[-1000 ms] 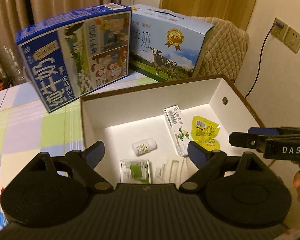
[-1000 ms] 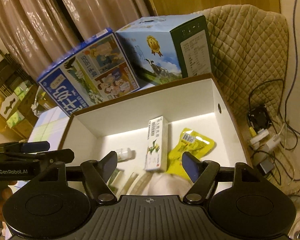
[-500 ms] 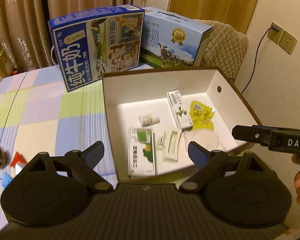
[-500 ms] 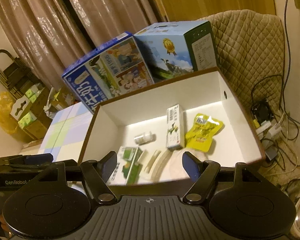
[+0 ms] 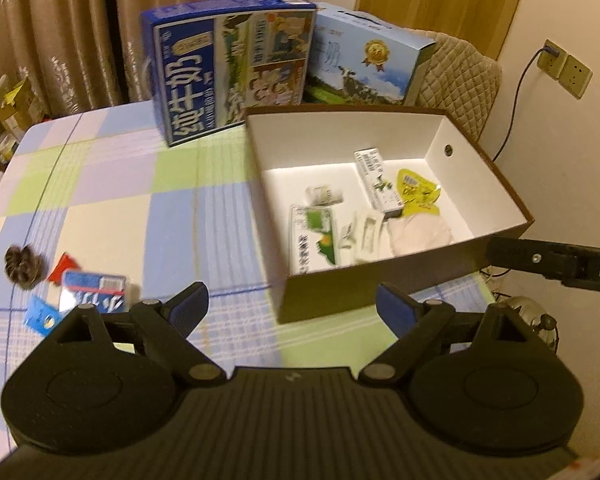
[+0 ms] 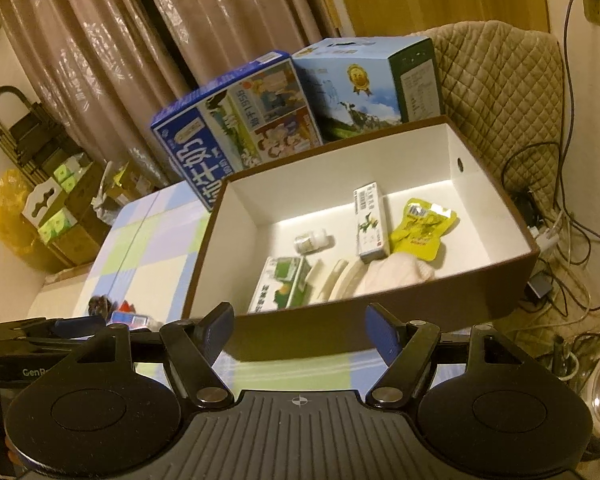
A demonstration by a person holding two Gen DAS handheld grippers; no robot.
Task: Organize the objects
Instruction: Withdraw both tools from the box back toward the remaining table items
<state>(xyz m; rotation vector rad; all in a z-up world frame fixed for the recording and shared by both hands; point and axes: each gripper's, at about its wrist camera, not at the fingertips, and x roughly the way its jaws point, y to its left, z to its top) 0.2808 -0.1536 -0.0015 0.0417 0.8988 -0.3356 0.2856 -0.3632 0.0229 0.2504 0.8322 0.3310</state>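
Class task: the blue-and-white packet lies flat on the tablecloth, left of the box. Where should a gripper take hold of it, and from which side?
Grip the packet across its short width, coming straight down from above with the open left gripper. It lies flat, so only its edges offer purchase. The red scrap and blue scrap crowd its left end, so close near the right end.

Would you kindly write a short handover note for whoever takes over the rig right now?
Left gripper: jaws open, empty, above the table near the box's front wall.
Right gripper: jaws open, empty, just in front of the box.
Done: the box holds a small bottle, two cartons, a yellow pouch and more.
Left: a blue packet, a red scrap and a dark clump on the tablecloth.
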